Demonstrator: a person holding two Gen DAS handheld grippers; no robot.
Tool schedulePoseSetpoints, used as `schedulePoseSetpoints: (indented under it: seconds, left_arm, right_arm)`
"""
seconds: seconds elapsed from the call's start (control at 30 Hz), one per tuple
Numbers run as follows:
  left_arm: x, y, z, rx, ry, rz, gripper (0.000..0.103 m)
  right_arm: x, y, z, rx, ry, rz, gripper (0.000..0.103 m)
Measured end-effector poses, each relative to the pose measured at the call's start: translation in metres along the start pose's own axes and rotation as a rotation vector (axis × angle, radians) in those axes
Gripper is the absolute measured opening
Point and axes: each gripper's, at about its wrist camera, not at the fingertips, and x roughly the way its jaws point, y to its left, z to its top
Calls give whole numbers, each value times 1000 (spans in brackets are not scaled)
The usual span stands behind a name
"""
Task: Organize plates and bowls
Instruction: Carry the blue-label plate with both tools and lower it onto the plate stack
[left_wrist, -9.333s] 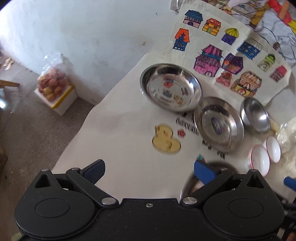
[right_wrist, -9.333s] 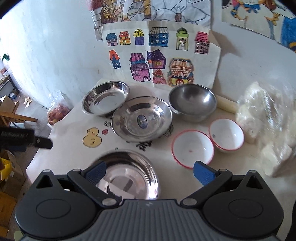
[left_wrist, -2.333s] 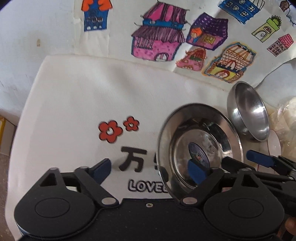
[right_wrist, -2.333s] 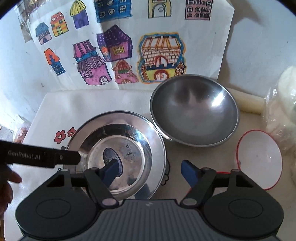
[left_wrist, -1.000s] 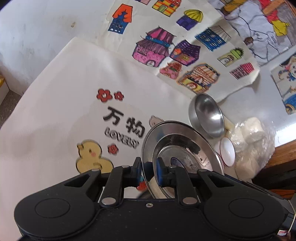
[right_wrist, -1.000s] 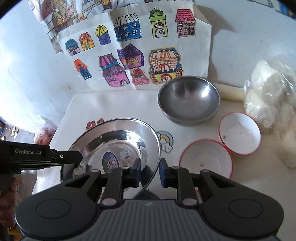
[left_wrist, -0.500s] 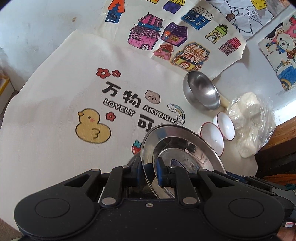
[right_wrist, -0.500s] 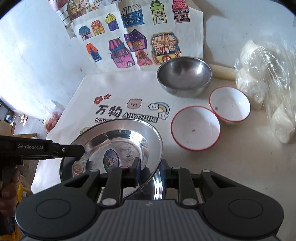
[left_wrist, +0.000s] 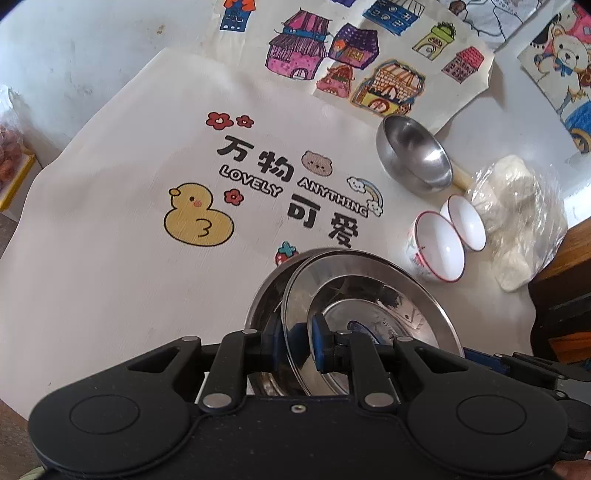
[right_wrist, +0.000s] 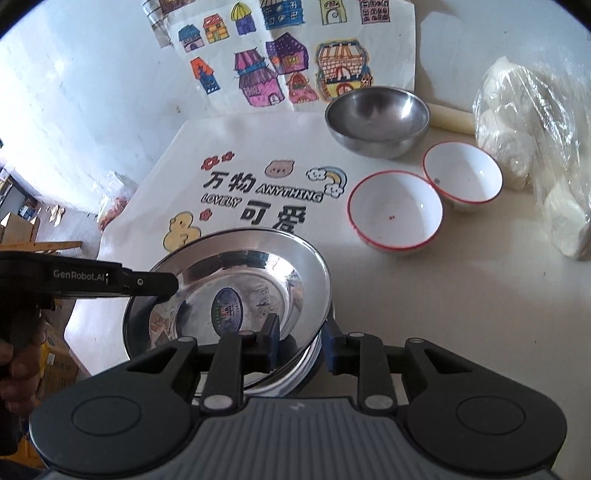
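Looking from the left wrist, the left claw (left_wrist: 297, 343) pinches the rim of a shiny steel plate (left_wrist: 373, 306). This plate sits tilted on other steel plates (left_wrist: 264, 291) on the bench (left_wrist: 92, 280). Two white bowls (left_wrist: 448, 236) and a deep steel bowl (left_wrist: 413, 153) stand farther back.

From the right wrist, the right claw (right_wrist: 301, 345) has just been opening. The plate's rim is between its blue pads (right_wrist: 273, 341), but they look loose now. The left claw holds the plate's far side.
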Motion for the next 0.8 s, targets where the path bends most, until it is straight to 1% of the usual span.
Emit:
schedulePoseSetpoints:
  seconds: [0.37,0.47,0.57,0.8]
  left_arm:
    - [2,2,-1,1,2,31,17]
    - [4,3,1,5,3,36,18]
    - [6,5,4,9,8,41,18]
    - [12,6,9,28,25,45,18]
  right_arm:
    - [5,4,-6,-27,34,15,32]
    - [8,7,-5,-41,45,19,36]
    - [11,11,-6,-54,59,16,37]
    - [14,14,-5,-51,67,16,37]
